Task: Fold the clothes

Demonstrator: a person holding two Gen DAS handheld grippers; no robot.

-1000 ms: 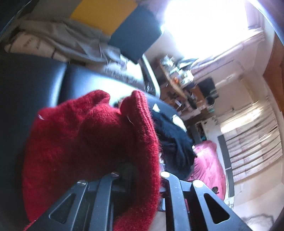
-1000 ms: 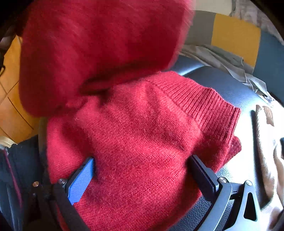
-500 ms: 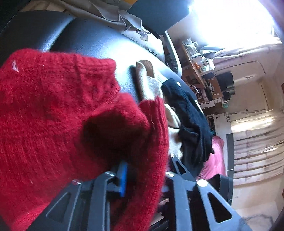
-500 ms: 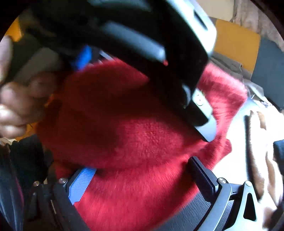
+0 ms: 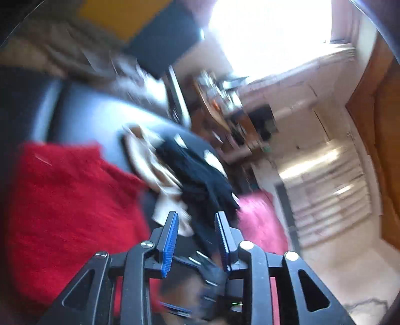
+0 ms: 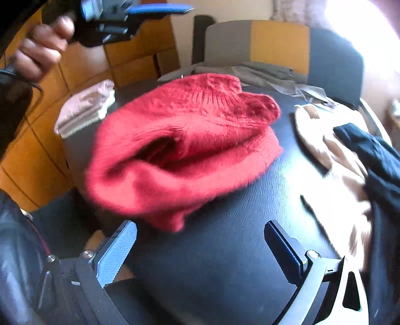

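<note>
Both claws have let go and pulled back, leaving the red sweater [image 6: 185, 150] bunched, folded over, on the black seat [image 6: 225, 250], the left claw [image 5: 196, 240] opening empty, the right claw [image 6: 200, 247] wide; next, probably squaring that fold.

Left view: I get heavy motion blur; the far shelf clutter [image 5: 225, 100] is unreadable.
Red sweater [image 5: 70, 212]: cut off at my left edge.
Left tool [image 6: 140, 11]: cropped by the top edge.
Black garment [image 6: 375, 160]: smeared, running off right.
</note>
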